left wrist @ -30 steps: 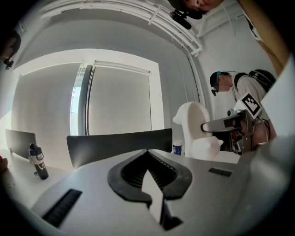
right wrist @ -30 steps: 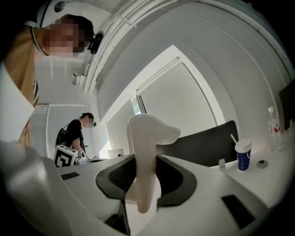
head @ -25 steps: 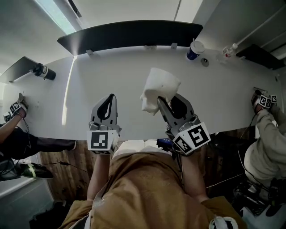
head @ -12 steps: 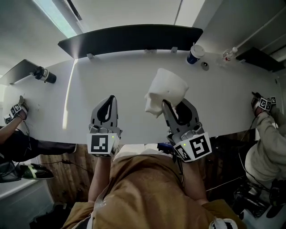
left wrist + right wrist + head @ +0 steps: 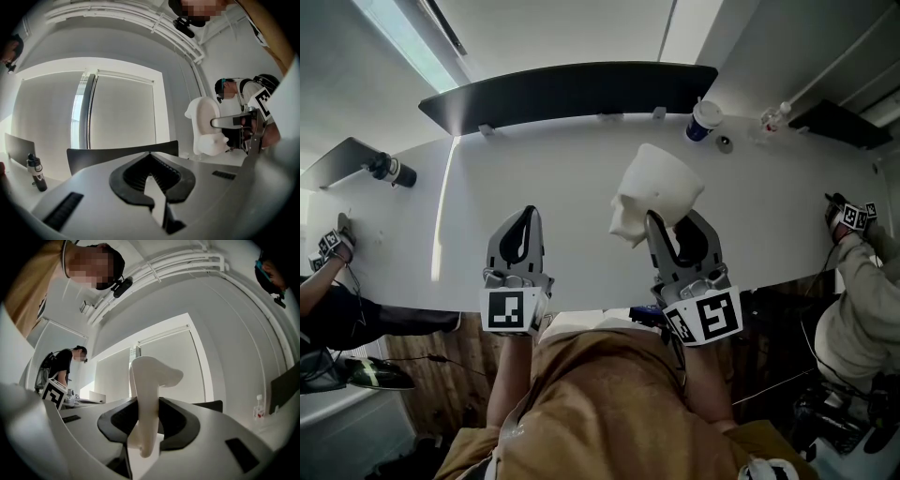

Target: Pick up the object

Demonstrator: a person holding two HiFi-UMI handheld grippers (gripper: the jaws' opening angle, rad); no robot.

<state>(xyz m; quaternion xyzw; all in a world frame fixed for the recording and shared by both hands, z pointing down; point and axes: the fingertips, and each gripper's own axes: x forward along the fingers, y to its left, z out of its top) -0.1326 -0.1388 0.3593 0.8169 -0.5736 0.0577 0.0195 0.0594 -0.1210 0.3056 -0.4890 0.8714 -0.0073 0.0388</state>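
1. The object (image 5: 654, 192) is matte white and moulded: a broad hollow cup above a lumpy base, at the frame's centre above the table (image 5: 534, 178).
2. The right hand-held gripper (image 5: 147, 420) clamps its thin wall.
3. The left hand-held gripper (image 5: 152, 176) is closed and empty.

An office-like workroom: a long white counter (image 5: 581, 187) carries a dark flat screen (image 5: 572, 89) and a blue-and-white paper cup (image 5: 704, 120), with other people (image 5: 855, 314) at both ends.
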